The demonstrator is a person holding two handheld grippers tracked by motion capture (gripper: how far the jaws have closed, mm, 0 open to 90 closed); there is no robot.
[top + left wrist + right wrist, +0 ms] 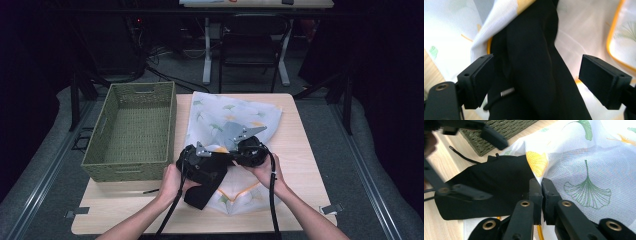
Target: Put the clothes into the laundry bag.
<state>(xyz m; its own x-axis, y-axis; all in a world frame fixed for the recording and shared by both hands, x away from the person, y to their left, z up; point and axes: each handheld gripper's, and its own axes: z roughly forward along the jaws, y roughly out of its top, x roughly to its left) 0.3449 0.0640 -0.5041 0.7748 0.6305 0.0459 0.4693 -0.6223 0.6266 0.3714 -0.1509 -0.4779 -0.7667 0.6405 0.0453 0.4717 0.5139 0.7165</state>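
2 grippers at a leaf-print bag (pixel 227 120) on the table (pixel 295 165).
Right gripper (pixel 541 186) pinches the bag's edge; left gripper (pixel 536 80), jaws released, straddles a black cloth (pixel 531 75) beside a basket (pixel 131 132).

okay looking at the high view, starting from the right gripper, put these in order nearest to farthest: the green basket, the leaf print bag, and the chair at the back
1. Leaf print bag: right at the right gripper, lying under it and pinched in its jaws.
2. Green basket: to the left on the table.
3. Chair: beyond the table's far edge, on the floor at the back.
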